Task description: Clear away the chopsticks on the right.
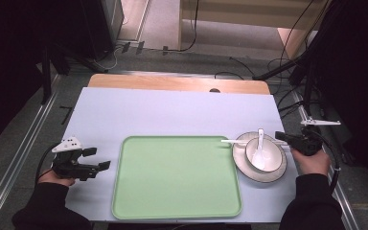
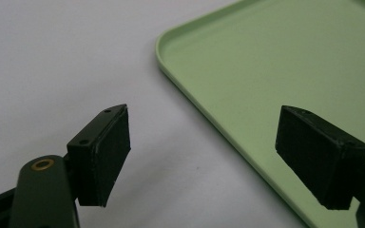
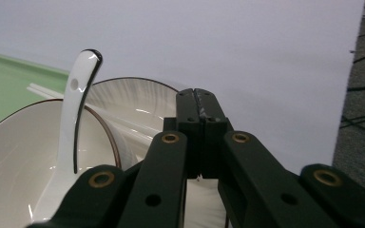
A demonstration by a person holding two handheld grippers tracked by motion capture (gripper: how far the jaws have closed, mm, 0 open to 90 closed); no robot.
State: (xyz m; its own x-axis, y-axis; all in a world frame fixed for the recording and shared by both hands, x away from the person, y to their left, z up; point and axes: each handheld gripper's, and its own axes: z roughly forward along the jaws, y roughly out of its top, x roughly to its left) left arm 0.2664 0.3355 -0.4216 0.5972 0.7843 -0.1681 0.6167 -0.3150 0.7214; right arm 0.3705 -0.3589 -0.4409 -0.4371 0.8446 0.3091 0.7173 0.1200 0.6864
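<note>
Your right gripper (image 3: 200,102) is clamped on the chopsticks (image 1: 230,141) lying across the plate (image 1: 242,165), probably to lift them; left gripper (image 2: 218,156) idles released by the tray (image 2: 266,71).

Cut off by the frame's right and bottom edges in the left gripper view: the flat pale-green plastic tray (image 2: 266,71). Hidden behind the closed black right gripper (image 3: 200,102): part of the white dark-rimmed ceramic plate (image 3: 138,95). Cannot tell whether anything thin sits pinched between those jaws.
</note>
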